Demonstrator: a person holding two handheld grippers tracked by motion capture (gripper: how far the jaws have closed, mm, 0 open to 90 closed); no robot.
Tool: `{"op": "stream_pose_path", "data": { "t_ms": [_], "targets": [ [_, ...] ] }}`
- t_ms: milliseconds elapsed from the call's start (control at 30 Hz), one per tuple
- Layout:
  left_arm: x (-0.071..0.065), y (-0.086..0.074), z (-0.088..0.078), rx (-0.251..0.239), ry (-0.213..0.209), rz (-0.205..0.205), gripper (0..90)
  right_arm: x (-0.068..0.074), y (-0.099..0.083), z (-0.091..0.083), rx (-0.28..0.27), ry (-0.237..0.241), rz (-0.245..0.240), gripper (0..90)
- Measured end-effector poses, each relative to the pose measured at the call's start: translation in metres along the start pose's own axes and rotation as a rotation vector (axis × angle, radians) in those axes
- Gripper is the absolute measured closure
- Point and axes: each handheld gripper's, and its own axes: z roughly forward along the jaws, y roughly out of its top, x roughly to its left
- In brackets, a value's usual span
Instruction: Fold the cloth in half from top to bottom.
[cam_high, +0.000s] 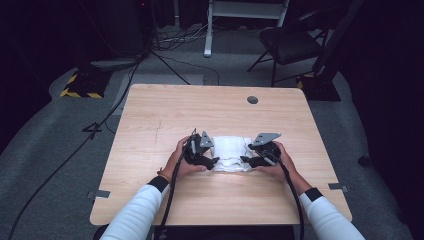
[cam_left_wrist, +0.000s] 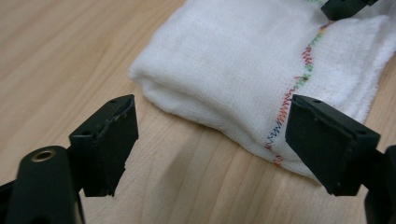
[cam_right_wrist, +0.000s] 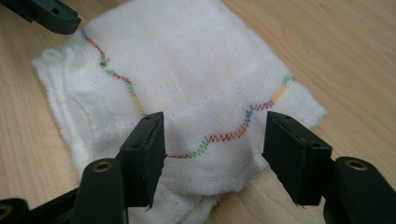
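Note:
A folded white cloth with a wavy multicoloured stitch line lies near the middle of the wooden table. My left gripper sits at the cloth's left side, held by a hand in a white sleeve. In the left gripper view the gripper stands open over the cloth's folded corner, its right jaw above the stitched hem, nothing pressed. My right gripper is at the cloth's right side. In the right gripper view the gripper is open, astride the cloth's near edge, pads apart from the fabric.
A round grommet sits in the table's far right part. Strips of tape mark the near table edges. Beyond the table stand a black folding chair and a white frame. Cables cross the grey floor.

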Motion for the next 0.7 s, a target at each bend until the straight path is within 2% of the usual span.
{"op": "stream_pose_path", "data": {
  "t_ms": [167, 333, 567, 700],
  "targets": [
    [-0.001, 0.000, -0.015, 0.012, 0.014, 0.022, 18.1, 0.002, 0.003, -0.015, 0.000, 0.004, -0.005, 36.7],
    [-0.005, -0.004, -0.031, 0.016, 0.016, 0.056, 17.7, 0.005, 0.003, -0.029, 0.010, -0.024, -0.040, 35.5],
    [-0.010, -0.020, -0.051, 0.039, 0.037, 0.070, 17.8, 0.003, -0.005, -0.045, 0.032, -0.047, -0.048, 33.3],
    [-0.011, -0.032, -0.060, 0.072, 0.054, 0.072, 17.9, 0.000, -0.010, -0.053, 0.034, -0.049, -0.045, 32.1]
  ]
}}
